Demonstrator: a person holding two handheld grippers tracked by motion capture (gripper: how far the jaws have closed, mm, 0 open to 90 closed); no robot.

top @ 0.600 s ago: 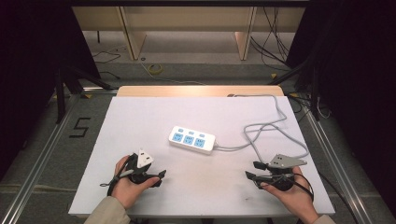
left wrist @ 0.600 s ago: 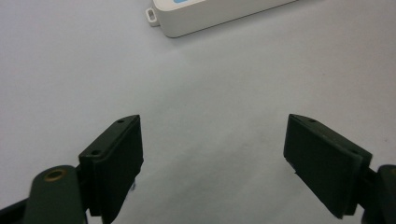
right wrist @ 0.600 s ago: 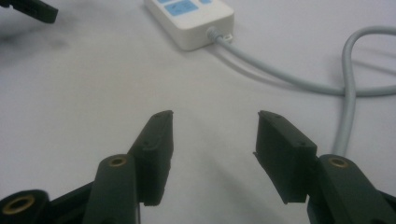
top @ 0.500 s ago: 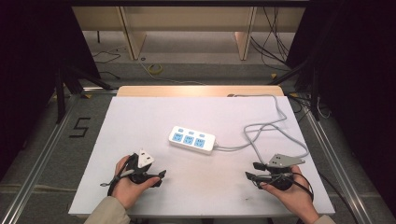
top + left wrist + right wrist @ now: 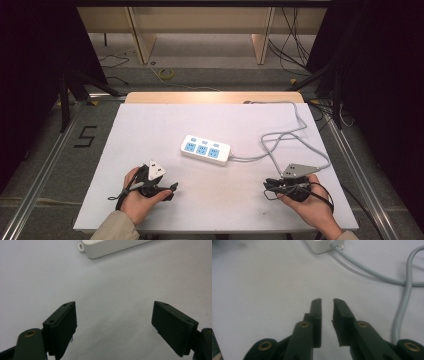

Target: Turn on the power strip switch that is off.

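A white power strip (image 5: pixel 205 149) with blue sockets lies in the middle of the white table (image 5: pixel 150 130). Its grey cable (image 5: pixel 295 132) loops off to the right and back. My left gripper (image 5: pixel 171 188) rests at the near left, pointing right, jaws wide open over bare table (image 5: pixel 113 304). The strip's end (image 5: pixel 110 246) lies ahead of it. My right gripper (image 5: pixel 267 186) sits at the near right, pointing left. Its jaws stand almost together with a narrow gap and nothing between them (image 5: pixel 327 300). The strip's cable end (image 5: pixel 322 245) and the cable (image 5: pixel 372 272) lie beyond.
A person's hands hold both grippers near the table's front edge. The grey cable runs close by the right gripper's far side. A wooden strip borders the table's back edge (image 5: pixel 215 96). Metal rails flank the table; a "5" is marked on the floor (image 5: pixel 86 136).
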